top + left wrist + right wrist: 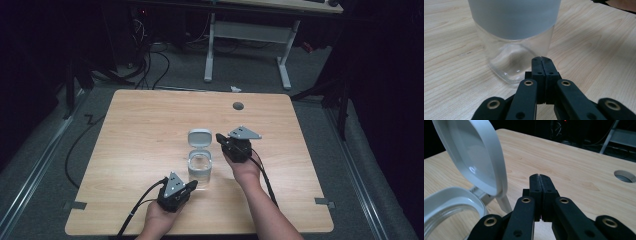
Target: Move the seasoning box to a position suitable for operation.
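Observation:
A clear glass jar (200, 168) with a grey collar stands in the middle of the wooden table (145, 125), its hinged lid (199, 137) flipped up and open. My left gripper (193, 184) is shut and empty, its tips right at the jar's near lower corner; in the left gripper view the jar (515, 37) looms just beyond the shut gripper (541, 58). My right gripper (220, 137) is also shut and empty, just right of the raised lid. In the right gripper view the lid (471, 155) and the jar rim (451, 205) sit to the left of the gripper (539, 175).
A round cable hole (238, 105) lies near the table's far edge, also seen as the hole (625, 176) in the right gripper view. Beyond the table stands a white desk frame (247, 45) with cables on the floor. Tape marks (75, 205) sit at the near corners.

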Motion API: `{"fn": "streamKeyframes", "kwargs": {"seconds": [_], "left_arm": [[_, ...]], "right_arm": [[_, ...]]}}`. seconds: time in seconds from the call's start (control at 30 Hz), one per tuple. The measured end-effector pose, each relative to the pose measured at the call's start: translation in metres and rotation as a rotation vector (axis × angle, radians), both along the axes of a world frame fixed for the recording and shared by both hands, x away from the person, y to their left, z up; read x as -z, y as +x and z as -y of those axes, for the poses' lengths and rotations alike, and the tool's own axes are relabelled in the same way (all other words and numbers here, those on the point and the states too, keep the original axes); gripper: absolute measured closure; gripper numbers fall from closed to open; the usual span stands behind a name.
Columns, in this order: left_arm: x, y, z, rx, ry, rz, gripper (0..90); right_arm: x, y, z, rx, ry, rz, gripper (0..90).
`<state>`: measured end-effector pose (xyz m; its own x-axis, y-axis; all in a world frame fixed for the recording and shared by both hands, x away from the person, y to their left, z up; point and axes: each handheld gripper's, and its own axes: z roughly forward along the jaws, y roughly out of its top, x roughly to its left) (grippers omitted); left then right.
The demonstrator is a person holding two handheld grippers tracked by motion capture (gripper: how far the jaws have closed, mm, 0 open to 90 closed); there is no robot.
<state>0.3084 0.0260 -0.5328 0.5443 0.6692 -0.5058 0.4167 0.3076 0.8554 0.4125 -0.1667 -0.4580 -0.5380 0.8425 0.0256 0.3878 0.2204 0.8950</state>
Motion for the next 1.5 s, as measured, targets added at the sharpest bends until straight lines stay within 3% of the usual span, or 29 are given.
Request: {"fn": "streamKeyframes", "kwargs": {"seconds": [0.5,0.9,1.03,1.1,1.17,1.23,1.33,1.5], "left_arm": [[0.000,0.005,0.000,-0.003,-0.002,-0.039,88.1],[0.001,0.007,0.001,-0.009,0.001,-0.049,86.9],[0.000,0.005,0.000,-0.010,0.001,-0.035,86.0],[-0.001,0.003,-0.002,-0.004,-0.023,-0.027,85.3],[-0.004,0.001,-0.007,0.013,-0.050,-0.046,84.7],[-0.006,-0.001,-0.009,0.021,-0.045,-0.042,84.7],[-0.010,-0.012,-0.025,0.049,-0.009,-0.017,82.8],[-0.010,-0.007,-0.047,-0.003,0.038,0.000,78.8]], "right_arm": [[-0.018,0.003,-0.011,-0.040,0.009,0.044,88.4],[-0.016,-0.032,-0.003,-0.072,0.010,0.065,86.3],[-0.010,-0.045,0.003,-0.074,0.022,0.062,85.2],[-0.008,-0.048,0.004,-0.073,0.024,0.060,84.9],[0.003,-0.056,0.010,-0.066,0.015,0.041,84.1],[0.008,-0.059,0.013,-0.065,0.003,0.033,83.6],[0.031,-0.067,0.029,-0.037,-0.025,0.003,81.7],[0.052,-0.073,0.064,0.038,-0.011,-0.042,79.3]]}}
